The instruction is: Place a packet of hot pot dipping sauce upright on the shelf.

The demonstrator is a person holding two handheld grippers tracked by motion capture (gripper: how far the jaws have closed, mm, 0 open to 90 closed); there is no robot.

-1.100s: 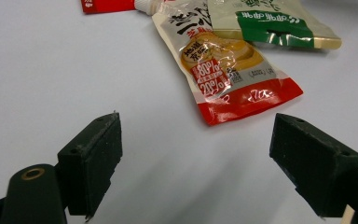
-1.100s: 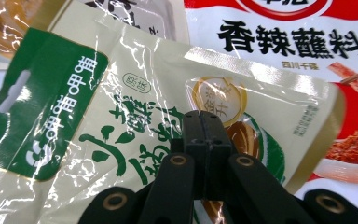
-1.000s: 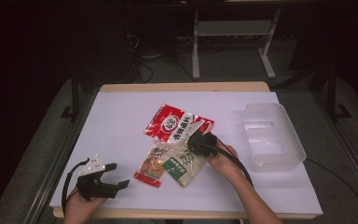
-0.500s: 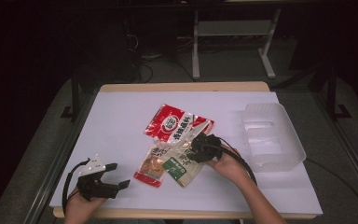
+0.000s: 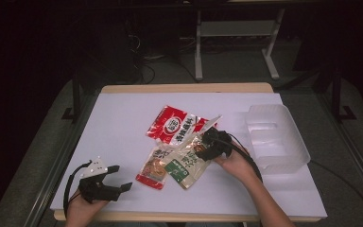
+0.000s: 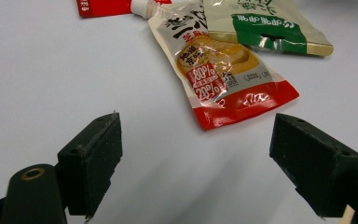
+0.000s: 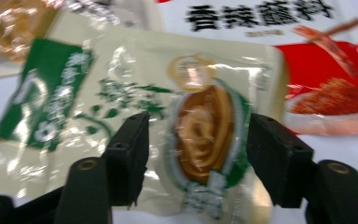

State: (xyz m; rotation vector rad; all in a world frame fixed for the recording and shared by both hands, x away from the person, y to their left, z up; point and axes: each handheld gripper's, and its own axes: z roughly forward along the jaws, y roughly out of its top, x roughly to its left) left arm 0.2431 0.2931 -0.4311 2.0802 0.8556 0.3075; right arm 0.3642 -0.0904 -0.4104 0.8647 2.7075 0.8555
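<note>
Right claw (image 7: 193,154) view shows its jaws straddling the green packet (image 7: 135,121).

Lab: paper-covered table (image 5: 123,123), floor cables (image 5: 146,59)

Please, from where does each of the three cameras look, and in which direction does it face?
High view: above the person's side, facing forward and down on the table; both forearms and grippers show.
Left gripper view: on the left gripper, facing the red-bottomed pouch; its open jaws show.
Right gripper view: on the right gripper, close over the green packet; its open jaws show.
Shared: both gripper views show the green packet.
</note>
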